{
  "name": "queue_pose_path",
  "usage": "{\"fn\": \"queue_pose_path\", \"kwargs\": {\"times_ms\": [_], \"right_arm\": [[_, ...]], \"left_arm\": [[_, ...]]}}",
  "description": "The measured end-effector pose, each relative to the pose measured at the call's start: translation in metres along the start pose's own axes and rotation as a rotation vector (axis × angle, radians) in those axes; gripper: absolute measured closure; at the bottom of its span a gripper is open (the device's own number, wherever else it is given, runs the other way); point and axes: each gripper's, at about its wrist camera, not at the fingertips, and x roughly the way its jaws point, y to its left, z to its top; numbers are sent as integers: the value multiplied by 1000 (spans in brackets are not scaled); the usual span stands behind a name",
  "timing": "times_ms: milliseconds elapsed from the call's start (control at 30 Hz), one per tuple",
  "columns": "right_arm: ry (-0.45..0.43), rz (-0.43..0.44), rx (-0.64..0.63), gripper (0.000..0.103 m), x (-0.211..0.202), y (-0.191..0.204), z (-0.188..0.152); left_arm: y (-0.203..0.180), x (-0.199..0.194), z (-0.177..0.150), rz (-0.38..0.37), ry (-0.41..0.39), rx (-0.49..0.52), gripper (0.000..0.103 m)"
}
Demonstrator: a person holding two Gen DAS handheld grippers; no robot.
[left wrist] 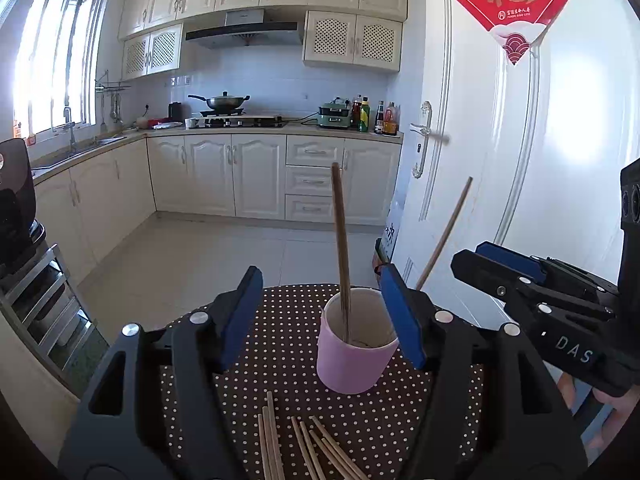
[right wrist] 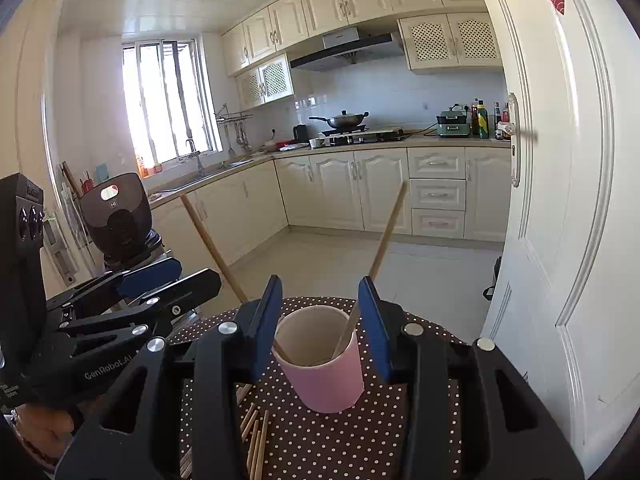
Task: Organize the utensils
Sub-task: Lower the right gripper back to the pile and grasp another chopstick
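cup (left wrist: 352, 364): pink outside, pale inside, upright on the dotted cloth
chopsticks in cup (left wrist: 342, 248): two wooden sticks, leaning apart
loose chopsticks (left wrist: 304, 448): wooden, lying flat before the cup

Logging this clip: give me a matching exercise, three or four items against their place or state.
Things:
1. pink cup
2. two chopsticks
3. loose chopsticks
4. wok

Places or states:
A. lying flat on the dotted cloth
B. on the stove
C. upright on the cloth, between the open jaws
D. standing in the cup, leaning on its rim

Pairs: 1-C, 2-D, 3-A, 4-B
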Motion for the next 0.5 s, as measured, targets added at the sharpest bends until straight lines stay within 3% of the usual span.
{"fn": "queue_pose_path", "kwargs": {"times_ms": [167, 267, 500], "right_arm": [[32, 2, -31, 63, -12, 13, -11], [79, 8, -43, 62, -12, 19, -22], [347, 22, -40, 58, 19, 37, -67]], "left_arm": [[16, -21, -15, 33, 44, 32, 36], [28, -27, -31, 53, 117, 52, 36], [54, -15, -81, 67, 384, 49, 36]]}}
